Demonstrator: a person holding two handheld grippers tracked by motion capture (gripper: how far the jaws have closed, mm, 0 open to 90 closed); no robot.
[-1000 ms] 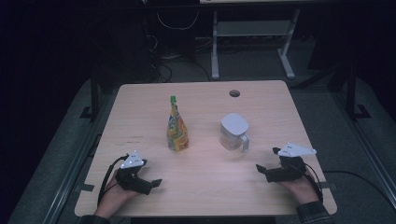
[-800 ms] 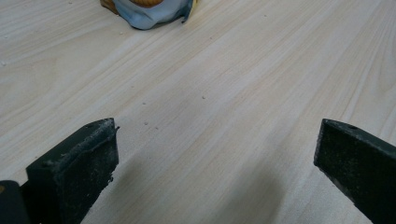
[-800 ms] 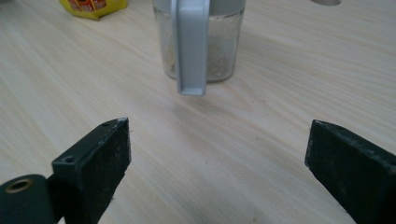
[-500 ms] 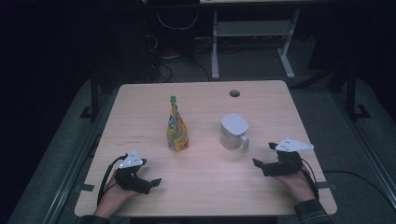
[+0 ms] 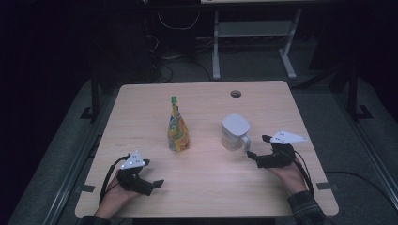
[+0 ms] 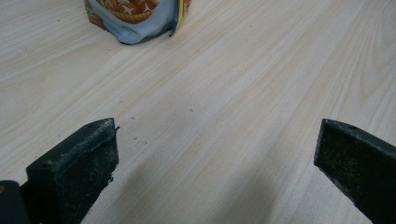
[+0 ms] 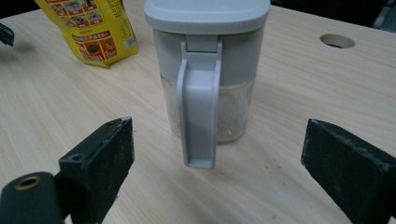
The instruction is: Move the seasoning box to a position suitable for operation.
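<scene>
I hold my right gripper (image 5: 253, 151) low with jaws wide apart, lined up on the handle (image 7: 198, 102) of the jug (image 5: 235, 132) standing mid-table just ahead, while my left gripper (image 5: 152, 180), also spread, waits short of the pouch (image 5: 177, 129).

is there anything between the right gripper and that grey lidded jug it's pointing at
Nothing visible. The right gripper is open and faces the jug handle-on, with bare table between them. The yellow pouch stands off to one side, apart from the jug.
</scene>
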